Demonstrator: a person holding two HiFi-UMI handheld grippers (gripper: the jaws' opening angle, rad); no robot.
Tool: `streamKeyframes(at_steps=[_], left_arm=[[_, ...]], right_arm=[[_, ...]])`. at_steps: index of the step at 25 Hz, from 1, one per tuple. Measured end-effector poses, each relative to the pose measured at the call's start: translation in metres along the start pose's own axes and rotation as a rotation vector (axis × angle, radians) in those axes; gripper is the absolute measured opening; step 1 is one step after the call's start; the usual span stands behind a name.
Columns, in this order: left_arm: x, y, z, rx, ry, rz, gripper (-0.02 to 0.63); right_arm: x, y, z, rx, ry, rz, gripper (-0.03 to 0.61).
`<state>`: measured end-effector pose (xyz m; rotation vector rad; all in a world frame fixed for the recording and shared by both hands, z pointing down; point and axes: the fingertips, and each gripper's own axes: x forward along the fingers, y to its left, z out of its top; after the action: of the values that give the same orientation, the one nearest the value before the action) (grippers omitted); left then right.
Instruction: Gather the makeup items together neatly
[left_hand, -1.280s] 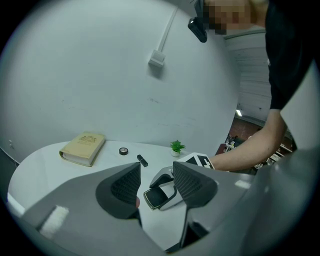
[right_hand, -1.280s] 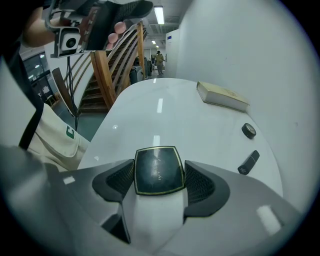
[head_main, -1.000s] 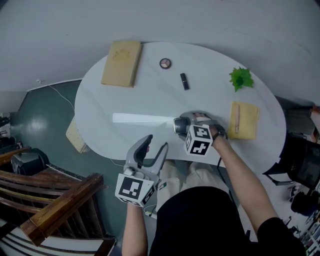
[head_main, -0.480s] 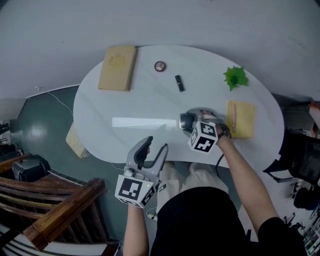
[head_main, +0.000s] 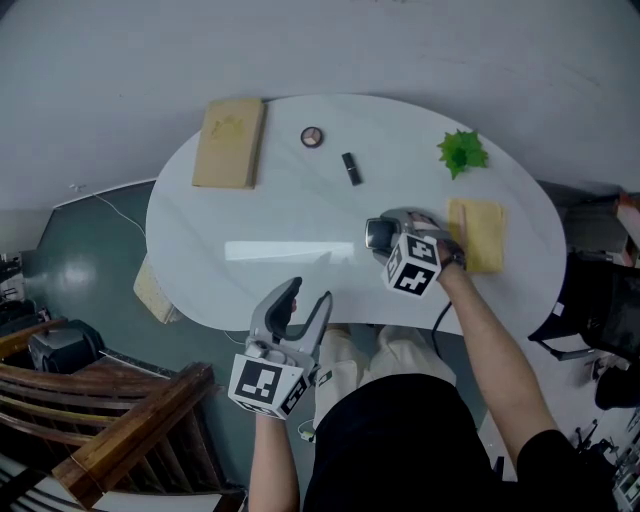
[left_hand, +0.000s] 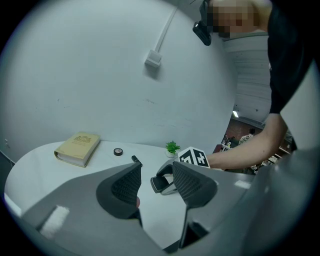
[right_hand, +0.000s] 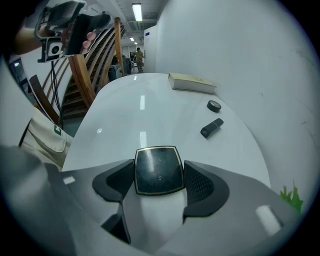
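A square black compact (right_hand: 159, 170) with a gold rim sits between the pads of my right gripper (right_hand: 159, 180), which is shut on it. In the head view the compact (head_main: 379, 235) is held over the right middle of the white oval table (head_main: 250, 220). A black lipstick tube (head_main: 351, 168) and a small round compact (head_main: 312, 137) lie at the far middle. My left gripper (head_main: 308, 300) hangs at the table's near edge, open, with nothing between its pads. The left gripper view shows the right gripper's compact (left_hand: 159, 183) beyond those open jaws.
A tan book (head_main: 229, 143) lies at the far left and a small green plant (head_main: 461, 153) at the far right. A yellow pad (head_main: 478, 233) lies just right of my right gripper. A wooden railing (head_main: 120, 410) and a bag (head_main: 155, 290) stand left of the table.
My right gripper, with the compact in it, has shifted a little to the right and farther over the table, closer to the yellow pad. The left gripper has barely moved.
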<state>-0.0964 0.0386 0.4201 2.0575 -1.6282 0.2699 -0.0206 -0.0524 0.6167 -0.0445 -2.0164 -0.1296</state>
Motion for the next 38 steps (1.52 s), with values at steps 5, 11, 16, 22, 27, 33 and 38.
streamKeyframes(at_steps=[5,11,16,22,27,33,38], left_arm=[[-0.001,-0.003,0.002,-0.005,0.012,0.002,0.196],[-0.002,-0.003,0.004,0.014,-0.005,-0.004,0.196],[-0.001,-0.002,0.004,0.006,0.01,-0.008,0.196],[0.008,0.0,0.008,0.036,-0.006,-0.054,0.198],[0.02,0.001,0.009,0.088,0.057,-0.095,0.202],[0.044,0.022,0.02,0.148,0.037,-0.166,0.209],[0.062,0.04,0.03,0.192,0.053,-0.219,0.219]], right_arm=[[-0.001,0.001,-0.001,0.003,-0.001,-0.001,0.321],[-0.002,0.003,0.0,0.024,-0.022,0.003,0.321],[-0.008,0.002,0.004,0.033,-0.038,-0.003,0.321],[-0.028,0.0,0.016,0.077,-0.089,-0.037,0.321],[-0.046,0.0,0.031,0.151,-0.145,-0.084,0.319],[-0.072,-0.009,0.041,0.29,-0.195,-0.134,0.318],[-0.101,-0.02,0.052,0.423,-0.265,-0.21,0.301]])
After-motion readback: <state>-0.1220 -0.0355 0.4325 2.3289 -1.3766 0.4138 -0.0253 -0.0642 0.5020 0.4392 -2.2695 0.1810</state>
